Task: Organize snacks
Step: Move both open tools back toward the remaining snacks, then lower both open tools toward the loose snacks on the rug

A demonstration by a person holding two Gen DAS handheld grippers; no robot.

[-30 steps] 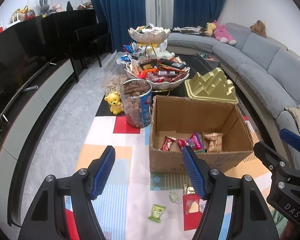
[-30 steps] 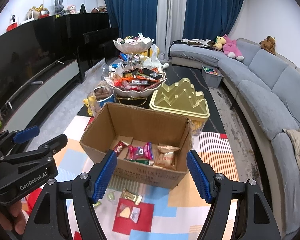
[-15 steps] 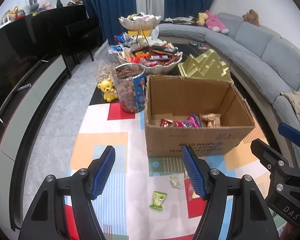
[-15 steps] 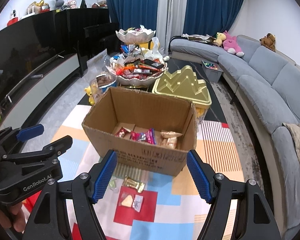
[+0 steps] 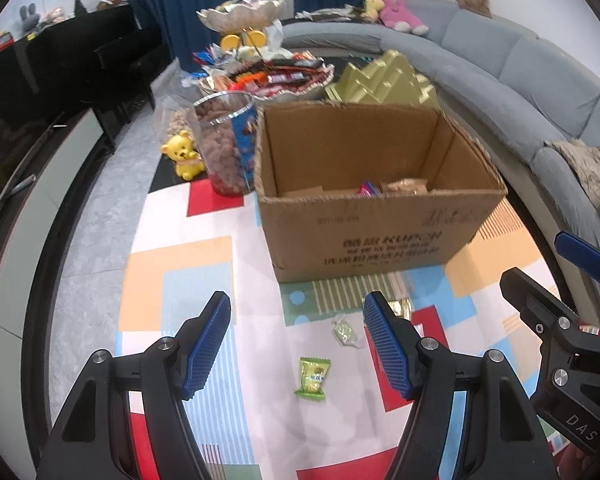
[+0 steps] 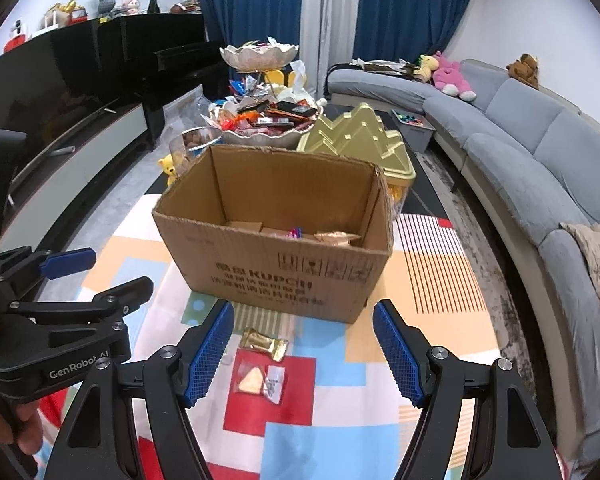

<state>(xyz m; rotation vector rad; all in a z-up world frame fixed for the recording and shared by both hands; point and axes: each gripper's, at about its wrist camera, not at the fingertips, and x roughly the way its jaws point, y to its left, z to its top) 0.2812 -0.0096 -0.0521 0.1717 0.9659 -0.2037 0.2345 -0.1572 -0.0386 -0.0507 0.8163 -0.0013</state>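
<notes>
An open cardboard box (image 5: pixel 380 216) (image 6: pixel 276 264) stands on the colourful mat with a few wrapped snacks inside. Loose snacks lie on the mat in front of it: a green packet (image 5: pixel 313 376), a small clear-wrapped sweet (image 5: pixel 343 332), a gold wrapper (image 6: pixel 263 343) and a clear packet with a yellow wedge (image 6: pixel 258 380). My left gripper (image 5: pixel 296 340) hangs open above the green packet and the clear sweet, holding nothing. My right gripper (image 6: pixel 303 350) is open and empty over the gold wrapper and the wedge packet.
Behind the box stand a jar of brown snacks (image 5: pixel 226 144), a yellow bear figure (image 5: pixel 184 156), a two-tier dish heaped with snacks (image 6: pixel 266 120) and a gold tiered tin (image 6: pixel 360 140). A grey sofa (image 6: pixel 540 168) curves along the right; a dark TV cabinet (image 6: pixel 80 148) lines the left.
Both grippers have sunk towards the mat and come closer to the loose snacks; the box now looms higher in both views. Jaws stayed equally wide.
</notes>
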